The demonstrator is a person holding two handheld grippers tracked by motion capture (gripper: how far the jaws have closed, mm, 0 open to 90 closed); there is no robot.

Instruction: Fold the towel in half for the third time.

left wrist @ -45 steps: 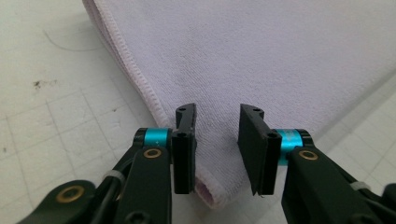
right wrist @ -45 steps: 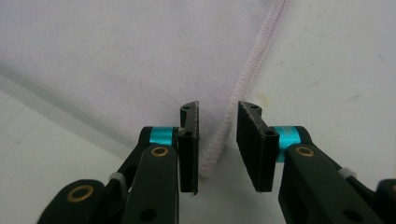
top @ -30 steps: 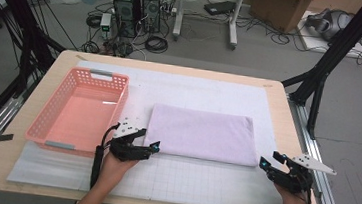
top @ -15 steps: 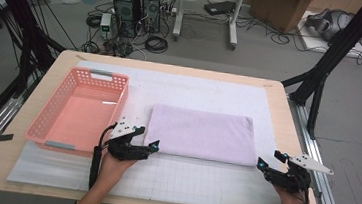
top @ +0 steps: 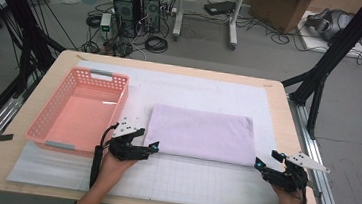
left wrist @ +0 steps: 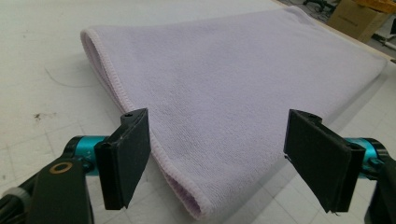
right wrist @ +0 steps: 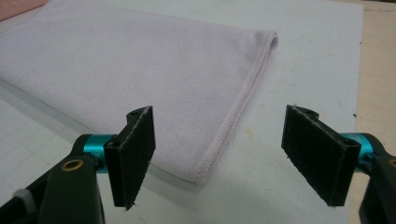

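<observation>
The folded lilac towel [top: 200, 134] lies mid-mat, the pink basket [top: 80, 112] at its nine o'clock. Both the left gripper [top: 153, 147] and right gripper [top: 266, 160] gape wide; each should straddle its near corner, pinching all layers together.

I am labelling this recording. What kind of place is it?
Probably a lab or workshop: desktop computers and loose cables on the floor, cardboard boxes, and a black metal frame around the table.

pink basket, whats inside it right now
The pink basket looks empty in the high view: bare floor with one pale streak of glare. Its near wall hides a thin strip of the floor, so that strip can't be checked.
</observation>
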